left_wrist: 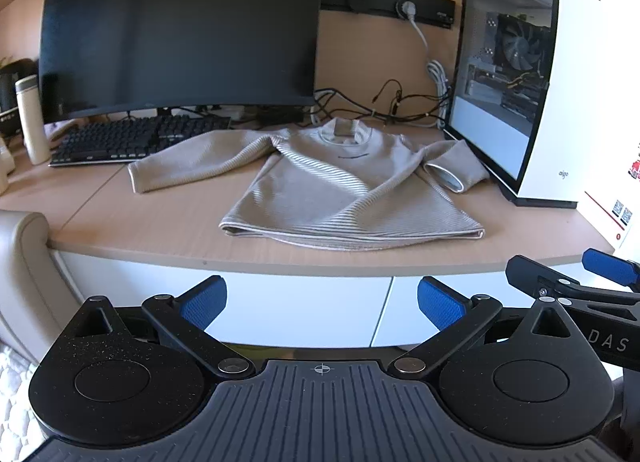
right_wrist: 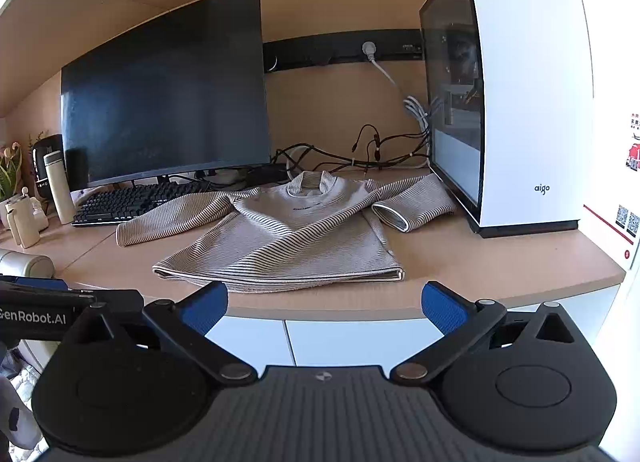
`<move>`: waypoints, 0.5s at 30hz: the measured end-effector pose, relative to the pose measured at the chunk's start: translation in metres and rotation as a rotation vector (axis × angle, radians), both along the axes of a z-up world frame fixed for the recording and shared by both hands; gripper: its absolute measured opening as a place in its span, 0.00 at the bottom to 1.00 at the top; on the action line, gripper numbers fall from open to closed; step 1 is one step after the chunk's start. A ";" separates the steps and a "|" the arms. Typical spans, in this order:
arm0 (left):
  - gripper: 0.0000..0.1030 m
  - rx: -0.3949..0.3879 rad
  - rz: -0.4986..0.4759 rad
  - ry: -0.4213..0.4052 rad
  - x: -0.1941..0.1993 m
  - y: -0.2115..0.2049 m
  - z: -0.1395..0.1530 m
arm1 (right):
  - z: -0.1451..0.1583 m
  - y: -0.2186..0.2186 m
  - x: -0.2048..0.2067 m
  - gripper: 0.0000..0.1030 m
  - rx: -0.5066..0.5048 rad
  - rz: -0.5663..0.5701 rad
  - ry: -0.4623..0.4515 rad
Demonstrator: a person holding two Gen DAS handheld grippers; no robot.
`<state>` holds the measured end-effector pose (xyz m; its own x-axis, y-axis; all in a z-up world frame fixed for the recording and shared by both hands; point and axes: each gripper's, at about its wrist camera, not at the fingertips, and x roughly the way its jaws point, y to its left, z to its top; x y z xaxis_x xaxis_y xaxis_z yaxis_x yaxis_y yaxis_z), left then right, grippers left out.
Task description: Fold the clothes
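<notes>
While both jaws sit spread and empty, left gripper [left_wrist: 322, 302], right gripper [right_wrist: 324, 304], striped sweater [left_wrist: 340, 189] ahead on worktop [left_wrist: 160, 217], well beyond fingertips.

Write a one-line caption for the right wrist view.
Open right gripper held before the desk, where a striped sweater lies unfolded.

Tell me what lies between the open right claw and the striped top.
Only bare desk edge separates the right claw from the striped top, seen in the right wrist view.
</notes>
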<state>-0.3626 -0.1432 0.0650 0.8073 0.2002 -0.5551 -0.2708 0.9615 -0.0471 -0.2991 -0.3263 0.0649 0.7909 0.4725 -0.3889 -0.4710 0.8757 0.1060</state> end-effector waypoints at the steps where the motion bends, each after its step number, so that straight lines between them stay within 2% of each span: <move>1: 1.00 0.000 -0.002 0.000 0.001 0.000 0.000 | 0.000 0.000 0.001 1.00 0.000 -0.001 0.002; 15: 1.00 -0.003 -0.018 0.010 0.007 0.003 -0.002 | -0.003 0.002 0.004 1.00 0.003 -0.023 0.018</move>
